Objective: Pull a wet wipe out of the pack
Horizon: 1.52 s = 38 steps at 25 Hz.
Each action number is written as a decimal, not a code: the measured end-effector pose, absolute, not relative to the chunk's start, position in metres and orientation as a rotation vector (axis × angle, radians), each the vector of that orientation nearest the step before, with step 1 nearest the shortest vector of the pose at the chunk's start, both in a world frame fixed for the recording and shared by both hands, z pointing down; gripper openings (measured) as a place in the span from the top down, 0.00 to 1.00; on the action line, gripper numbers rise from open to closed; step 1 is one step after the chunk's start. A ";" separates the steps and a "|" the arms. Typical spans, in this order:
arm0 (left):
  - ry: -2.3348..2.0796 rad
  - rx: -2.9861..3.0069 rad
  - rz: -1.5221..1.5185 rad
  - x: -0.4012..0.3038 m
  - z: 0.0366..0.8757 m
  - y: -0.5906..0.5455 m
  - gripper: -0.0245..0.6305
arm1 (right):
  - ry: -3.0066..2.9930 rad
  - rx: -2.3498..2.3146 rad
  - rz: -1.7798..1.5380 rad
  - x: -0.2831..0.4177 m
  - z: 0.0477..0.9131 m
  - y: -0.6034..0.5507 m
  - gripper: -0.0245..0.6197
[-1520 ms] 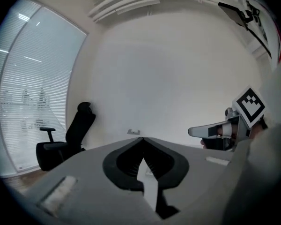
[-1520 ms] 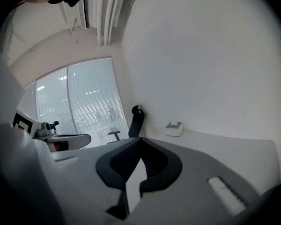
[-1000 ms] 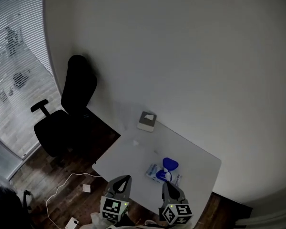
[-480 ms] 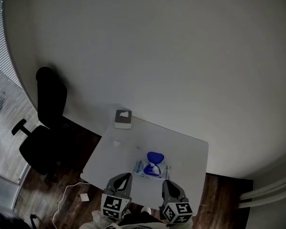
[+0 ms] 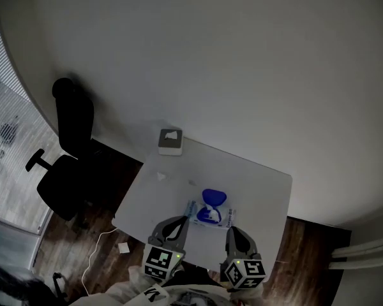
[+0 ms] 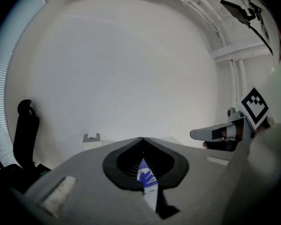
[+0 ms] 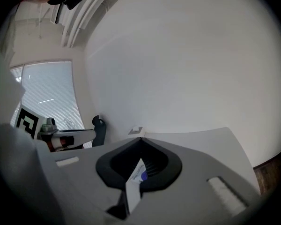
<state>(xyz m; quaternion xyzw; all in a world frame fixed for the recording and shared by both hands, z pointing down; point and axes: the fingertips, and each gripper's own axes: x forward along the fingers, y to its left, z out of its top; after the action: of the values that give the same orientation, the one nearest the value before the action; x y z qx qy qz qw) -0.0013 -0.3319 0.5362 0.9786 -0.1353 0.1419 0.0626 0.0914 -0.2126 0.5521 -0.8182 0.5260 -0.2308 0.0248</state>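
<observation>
A white square table [image 5: 255, 183] stands against a plain pale wall [image 5: 210, 62] in a dim room. Near the table's front edge lies a small, flat, white-and-blue wet wipe pack [image 5: 214, 217]. Its rounded blue lid [image 5: 214, 197] is flipped open toward the wall. The print on the pack is too small and blurred to read.

The grey left gripper [image 5: 180, 222] hangs just beside the pack's left end. Its jaws are closed tip to tip with nothing gripped. In the left gripper view, the pack shows through the opening behind the tips.

The grey right gripper [image 5: 232, 232] sits just in front of the pack's right end, its jaws likewise pressed together and empty. Each gripper carries a cube [image 5: 161, 262] with black-and-white square markers.

A small grey-and-white box [image 5: 170, 141] rests on the table's far left corner. To the left, a black office chair [image 5: 67, 171] stands on the dark wooden floor [image 5: 112, 171]. A white cable [image 5: 92, 247] lies near the table.
</observation>
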 end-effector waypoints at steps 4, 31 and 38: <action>-0.436 2.970 0.443 0.013 0.531 -0.335 0.96 | 1.648 -2.492 -0.707 0.108 0.552 -0.223 0.95; -0.362 2.977 0.538 0.077 0.550 -0.322 0.96 | 1.696 -2.516 -0.848 0.169 0.586 -0.212 0.95; -0.331 2.954 0.557 0.079 0.556 -0.334 0.96 | 1.760 -2.559 -0.948 0.167 0.612 -0.219 0.86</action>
<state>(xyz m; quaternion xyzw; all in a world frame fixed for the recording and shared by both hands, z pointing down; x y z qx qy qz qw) 0.0785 -0.3341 0.5558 0.9751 -0.1094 0.1837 0.0585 0.1667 -0.2195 0.6125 -0.7870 0.5411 -0.2916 -0.0528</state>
